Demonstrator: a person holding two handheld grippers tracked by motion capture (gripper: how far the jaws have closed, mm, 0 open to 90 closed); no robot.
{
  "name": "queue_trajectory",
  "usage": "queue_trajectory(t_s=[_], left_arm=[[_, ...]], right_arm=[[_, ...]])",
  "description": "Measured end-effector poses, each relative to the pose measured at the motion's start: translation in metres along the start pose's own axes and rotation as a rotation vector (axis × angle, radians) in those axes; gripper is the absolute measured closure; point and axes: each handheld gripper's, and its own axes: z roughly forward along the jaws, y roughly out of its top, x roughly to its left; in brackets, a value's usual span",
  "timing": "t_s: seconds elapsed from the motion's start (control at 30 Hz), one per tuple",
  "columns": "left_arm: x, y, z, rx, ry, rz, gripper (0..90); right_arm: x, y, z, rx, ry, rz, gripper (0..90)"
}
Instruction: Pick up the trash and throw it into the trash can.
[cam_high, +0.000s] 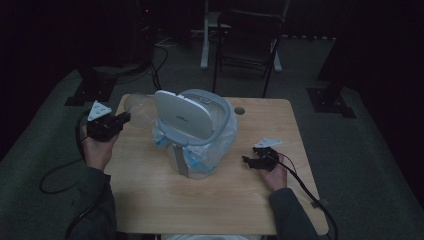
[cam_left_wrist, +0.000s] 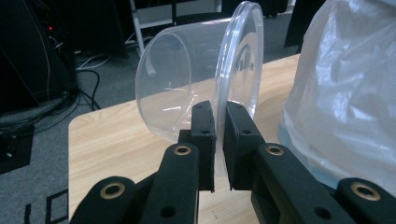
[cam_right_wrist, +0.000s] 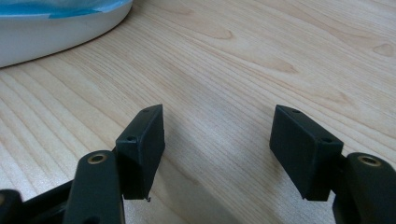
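A clear plastic bowl (cam_left_wrist: 196, 79), empty and tipped on its side, is held by its rim above the table's (cam_left_wrist: 116, 144) left far corner, mouth facing the bagged bin (cam_left_wrist: 345, 93).

The white lidded bin (cam_right_wrist: 56, 35) is cut off at the right gripper view's eleven o'clock edge; its clear plastic liner bag (cam_left_wrist: 345, 88) runs off the left gripper view at three o'clock.

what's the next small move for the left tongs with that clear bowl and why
Probably carry it right, over the bin's open mouth. The left tongs are clamped on the clear bowl rim, held beside the lined bin with its lid raised.
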Motion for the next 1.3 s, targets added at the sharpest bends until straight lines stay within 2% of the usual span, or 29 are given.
queue_trajectory(t_s=[0.7,1.3], left_arm=[[-0.004,0.032,-0.004,-0.042,-0.014,0.027,84.2],[-0.008,0.049,-0.007,-0.068,-0.046,0.036,84.2]], right_arm=[[0.0,0.0,0.0,0.001,0.0,-0.001,34.6],[0.0,0.0,0.0,0.001,0.001,-0.002,34.6]])
